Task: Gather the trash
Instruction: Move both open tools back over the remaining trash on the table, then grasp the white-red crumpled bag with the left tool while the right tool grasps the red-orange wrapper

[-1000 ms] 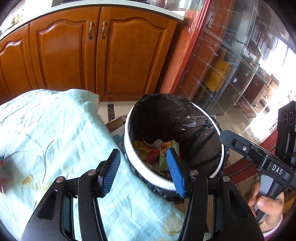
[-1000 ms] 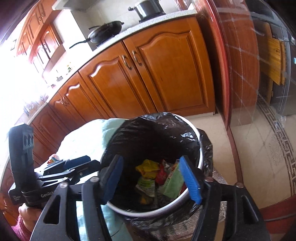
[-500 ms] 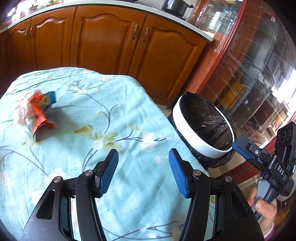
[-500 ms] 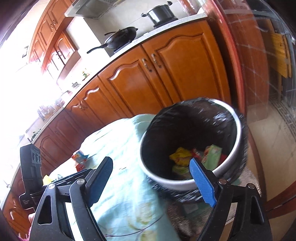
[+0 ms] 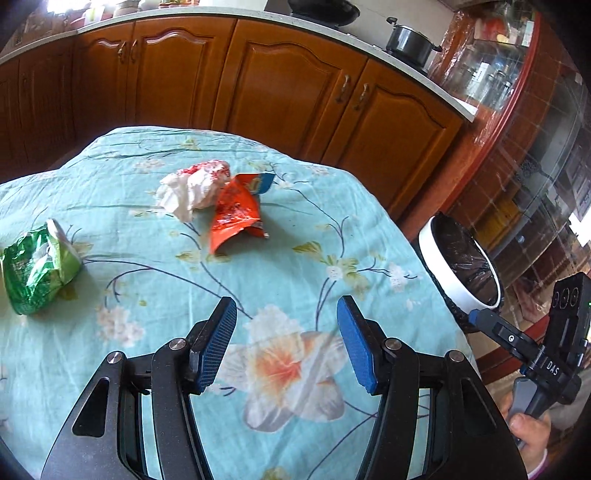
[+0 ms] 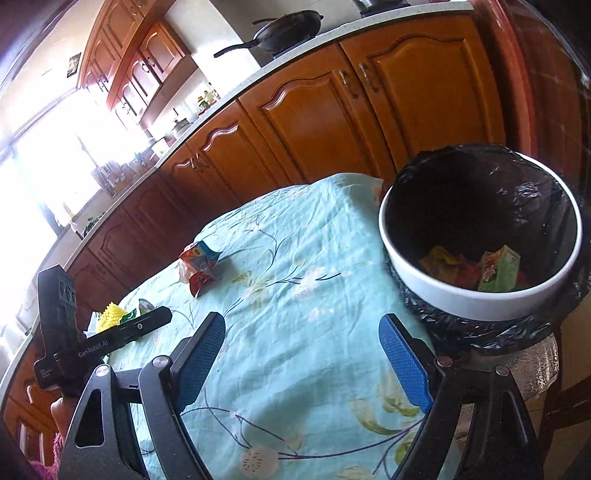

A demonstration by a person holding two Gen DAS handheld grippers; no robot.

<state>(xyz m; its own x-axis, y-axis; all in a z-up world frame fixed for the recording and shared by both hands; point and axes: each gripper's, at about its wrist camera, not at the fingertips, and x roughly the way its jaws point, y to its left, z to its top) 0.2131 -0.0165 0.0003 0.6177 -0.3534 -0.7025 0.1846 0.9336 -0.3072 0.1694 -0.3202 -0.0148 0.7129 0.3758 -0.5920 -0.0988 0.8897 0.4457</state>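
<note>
Fingers [image 5: 218, 343] of the left gripper [image 5: 286, 345]: 2 blue pads spread wide, nothing between them, poised above the surface [image 5: 303, 280], which is draped in a pale blue floral cloth. Fingers [image 6: 201, 356] of the right gripper [image 6: 303, 363]: also spread apart and empty, over the same cloth near its edge.

Trash on the surface, left wrist view:
- Crumpled white tissue [image 5: 194, 188] with red marks, far side of the cloth, touching the wrapper beside it.
- Red-orange snack wrapper [image 5: 234, 214] with a blue corner, just right of the tissue, well ahead of the left gripper's pads.
- Green crumpled packet [image 5: 37, 267] at the left edge of view, well apart from the other 2.

Right wrist view: the red and blue wrapper lies mid-cloth; a yellow spiky item [image 6: 110, 314] sits near the left gripper's body, partly hidden by it, so I cannot tell what it is.

Bin [image 6: 458, 299]: white rim, black liner, standing just beside the surface's right edge and lower than it. Inside, several coloured wrappers [image 6: 443, 260] and a green carton [image 6: 498, 273].

Background: wooden cabinets [image 5: 295, 96], a pan [image 6: 288, 29] and a pot [image 5: 410, 46] on the counter.
</note>
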